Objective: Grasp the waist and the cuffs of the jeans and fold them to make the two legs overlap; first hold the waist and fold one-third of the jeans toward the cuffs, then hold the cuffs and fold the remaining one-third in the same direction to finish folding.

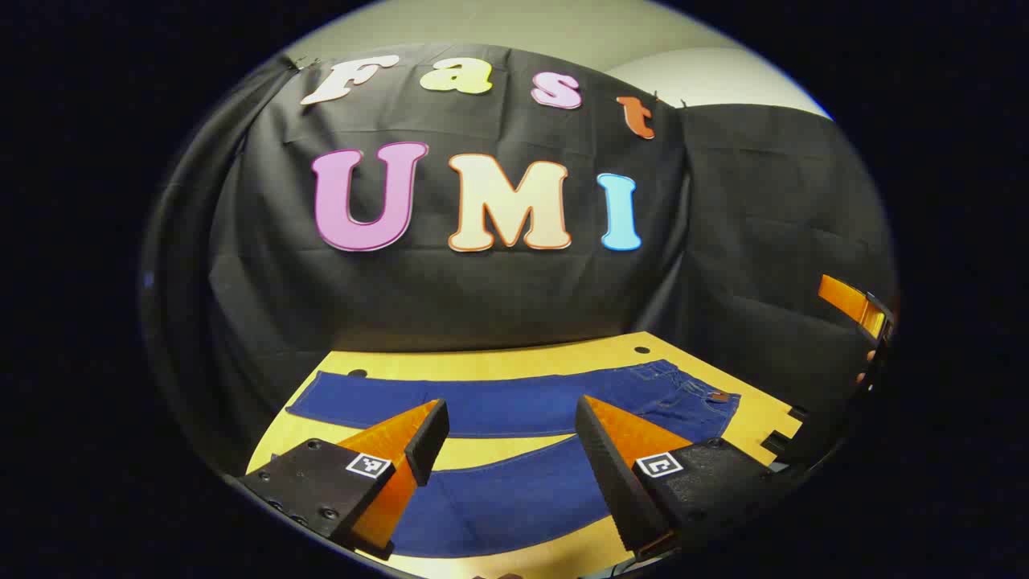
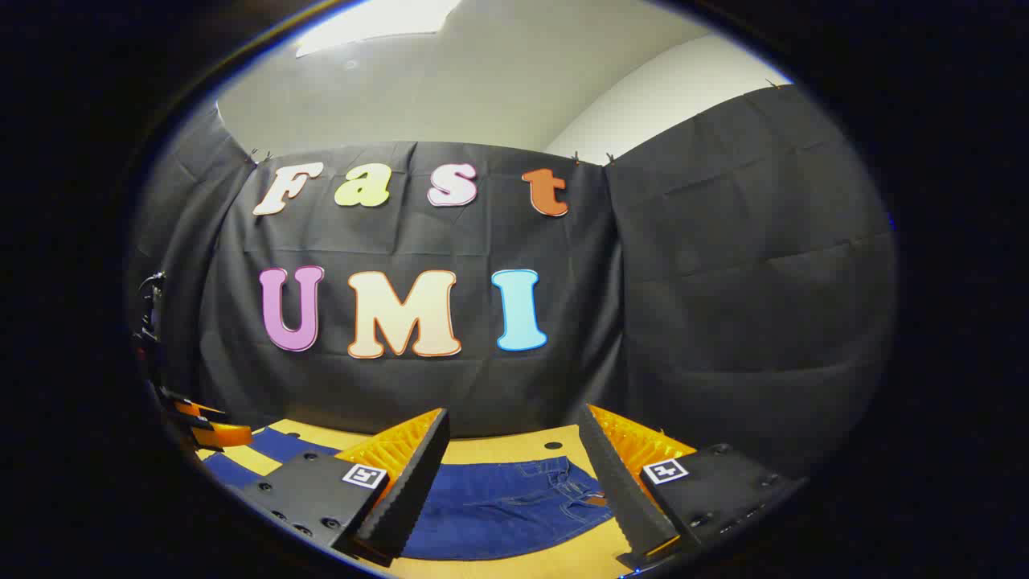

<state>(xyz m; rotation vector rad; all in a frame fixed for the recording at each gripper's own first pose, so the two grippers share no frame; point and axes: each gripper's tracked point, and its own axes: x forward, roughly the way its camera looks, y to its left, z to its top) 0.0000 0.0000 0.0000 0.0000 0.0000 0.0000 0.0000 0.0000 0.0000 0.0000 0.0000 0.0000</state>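
A: Lying flat on the desk [image 1: 514,363] are the jeans [image 1: 514,406], with the two legs spread apart in a V, so a strip of bare desk shows between them.

B: Where is the waist [image 1: 691,394]?

A: In the left gripper view it is toward the right end of the desk, near the notched edge. The far leg runs along the back edge toward the left end, and its cuff [image 1: 301,402] is close to the back left corner. The near leg [image 1: 498,498] runs toward the front edge, under the left gripper [image 1: 512,420].

B: How are that gripper's fingers [image 1: 430,438]?

A: They are spread wide with nothing between them, and they hang above the near leg; I cannot tell if they touch the cloth.

B: And the other one?

A: The right gripper [image 2: 512,430] is above the waist part of the jeans [image 2: 506,503], near the small round hole [image 2: 553,445] at the back edge of the desk [image 2: 490,450]. Its fingers [image 2: 414,474] are also released, wide apart, holding nothing.
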